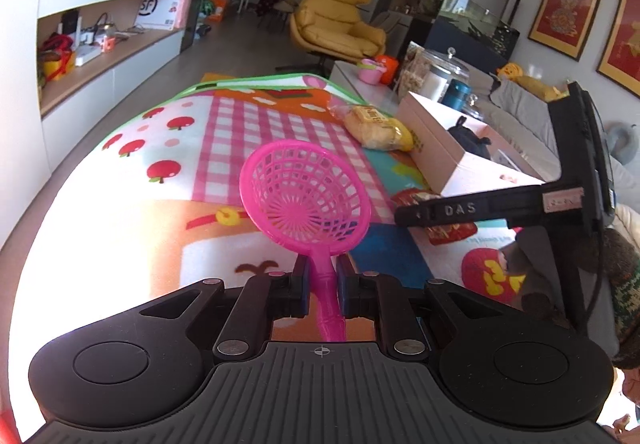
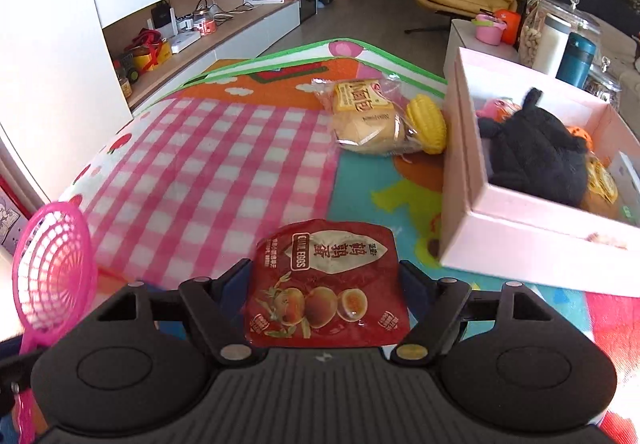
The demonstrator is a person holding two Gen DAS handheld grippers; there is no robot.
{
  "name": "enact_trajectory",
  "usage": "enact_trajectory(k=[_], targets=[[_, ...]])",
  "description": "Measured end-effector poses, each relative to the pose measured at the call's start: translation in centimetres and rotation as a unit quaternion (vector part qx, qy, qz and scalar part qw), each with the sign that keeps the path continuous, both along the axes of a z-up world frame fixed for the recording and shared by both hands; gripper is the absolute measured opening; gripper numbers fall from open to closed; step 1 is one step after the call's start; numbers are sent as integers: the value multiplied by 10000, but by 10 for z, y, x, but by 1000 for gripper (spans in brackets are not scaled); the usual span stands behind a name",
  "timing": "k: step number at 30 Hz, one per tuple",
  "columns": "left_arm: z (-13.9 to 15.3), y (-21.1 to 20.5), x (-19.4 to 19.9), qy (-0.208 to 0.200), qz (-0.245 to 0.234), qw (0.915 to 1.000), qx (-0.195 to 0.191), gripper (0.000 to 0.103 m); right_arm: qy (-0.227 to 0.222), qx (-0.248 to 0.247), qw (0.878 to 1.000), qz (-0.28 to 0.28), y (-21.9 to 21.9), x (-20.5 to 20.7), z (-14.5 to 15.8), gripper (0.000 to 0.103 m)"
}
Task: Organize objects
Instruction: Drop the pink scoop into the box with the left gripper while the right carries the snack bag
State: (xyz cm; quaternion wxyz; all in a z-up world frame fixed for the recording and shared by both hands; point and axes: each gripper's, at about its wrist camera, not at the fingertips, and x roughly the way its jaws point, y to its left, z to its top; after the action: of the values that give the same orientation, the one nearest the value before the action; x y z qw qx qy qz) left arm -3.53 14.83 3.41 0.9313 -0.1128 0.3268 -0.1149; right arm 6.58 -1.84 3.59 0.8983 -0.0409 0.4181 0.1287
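My left gripper [image 1: 322,272] is shut on the handle of a pink plastic strainer [image 1: 306,200], holding it above the colourful play mat [image 1: 160,220]. The strainer's bowl [image 2: 52,272] also shows at the left edge of the right wrist view. A red quail egg packet [image 2: 320,284] fills the gap of my right gripper [image 2: 324,264], its side edges meeting both pads low over the mat. In the left wrist view one of the right gripper's fingers [image 1: 460,209] lies across that packet [image 1: 452,234].
An open pink box [image 2: 520,244] stands at the right of the mat, holding a black plush toy [image 2: 532,148] and small items. A bread packet [image 2: 364,120] and a yellow toy corn [image 2: 428,124] lie beside it. Jars [image 2: 560,32] stand behind.
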Motion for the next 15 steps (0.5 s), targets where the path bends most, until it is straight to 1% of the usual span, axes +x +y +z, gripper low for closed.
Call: enact_trajectory(k=[3,9,15], targets=[[7,-19,0,4,-183,9998,123,16,42,61,9999,-155,-40,-26,4,77],[18,-74,2,22,-633,9973,382,16,41,47,9985,-550,-117,-71,12,77],[18,-133,16,222,-1076,9915,691,16,-347,-12,9969,-711,-161,-105,23,77]])
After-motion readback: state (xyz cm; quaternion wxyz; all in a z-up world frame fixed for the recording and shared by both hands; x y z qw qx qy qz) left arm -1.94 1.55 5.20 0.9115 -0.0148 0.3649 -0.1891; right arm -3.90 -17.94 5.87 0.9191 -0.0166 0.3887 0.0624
